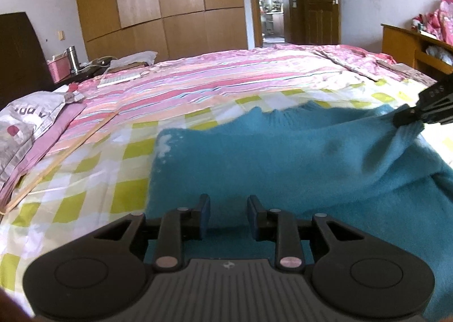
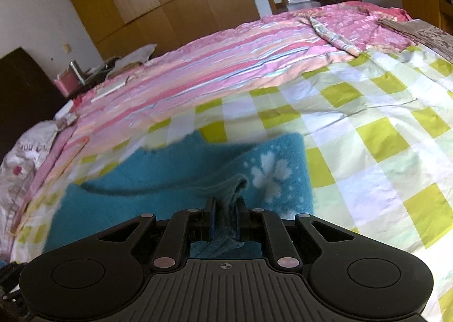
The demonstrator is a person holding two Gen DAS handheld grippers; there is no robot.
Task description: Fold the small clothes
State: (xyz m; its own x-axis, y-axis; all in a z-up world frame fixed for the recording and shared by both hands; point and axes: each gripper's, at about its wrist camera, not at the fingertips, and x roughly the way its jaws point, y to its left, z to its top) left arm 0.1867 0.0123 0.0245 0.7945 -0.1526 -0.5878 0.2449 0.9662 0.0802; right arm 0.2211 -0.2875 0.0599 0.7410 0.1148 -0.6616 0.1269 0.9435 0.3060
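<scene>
A teal sweater (image 1: 283, 157) is spread on the bed (image 1: 85, 169), over the green-checked sheet (image 2: 368, 129) – white flower print (image 2: 270, 173) seen near one edge. A bunched fold of it is pinched between the narrowed fingers of the right gripper (image 2: 225, 208) and lifted. The left gripper (image 1: 228, 210) is held low over the sweater, fingers apart – nothing gripped. Pink striped quilt (image 1: 226, 72) lies behind.

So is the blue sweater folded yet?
Not yet. The teal sweater lies on the checked sheet. The right gripper pinches a bunched edge and lifts it; the left gripper hovers open over it. The folding itself is still left.
</scene>
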